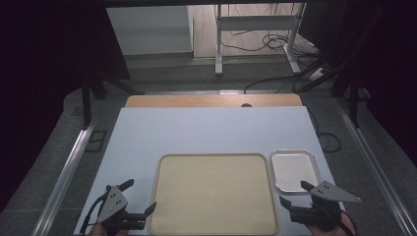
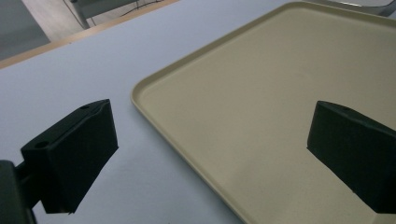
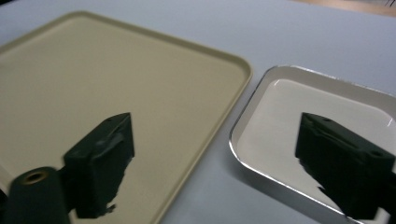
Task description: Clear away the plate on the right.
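While both of our hands sit at the near edge of the pale blue tabletop (image 1: 206, 132), neither is carrying anything. Our left hand-held gripper (image 1: 140, 199) has its jaws spread wide, one over the bare tabletop and the other over the near-left part of the large beige rounded-corner plastic tray (image 1: 214, 194); in the left gripper view that tray's (image 2: 280, 93) raised rim runs between the two jaws. Our right hand-held gripper (image 1: 294, 192) is likewise spread, and in the right gripper view one jaw hangs over the beige tray (image 3: 116, 79) while the other hangs over the small shiny rectangular metal tray (image 3: 275, 121).

Moving outward, the beige tray lies flat at the near middle of the tabletop, directly between our two hand-held grippers. We judge that this leaves each of them free to reach it from its own side. The metal tray (image 1: 295, 169) sits just beside the beige one's right edge, apart from it by a thin strip of tabletop, close to our right hand-held gripper. Both trays look empty.

Farther off, a brown wooden strip (image 1: 214, 101) shows along the far edge of the tabletop, and beyond it a grey floor (image 1: 172, 73) with white metal frame legs (image 1: 219, 44) and loose black cables (image 1: 275, 42).
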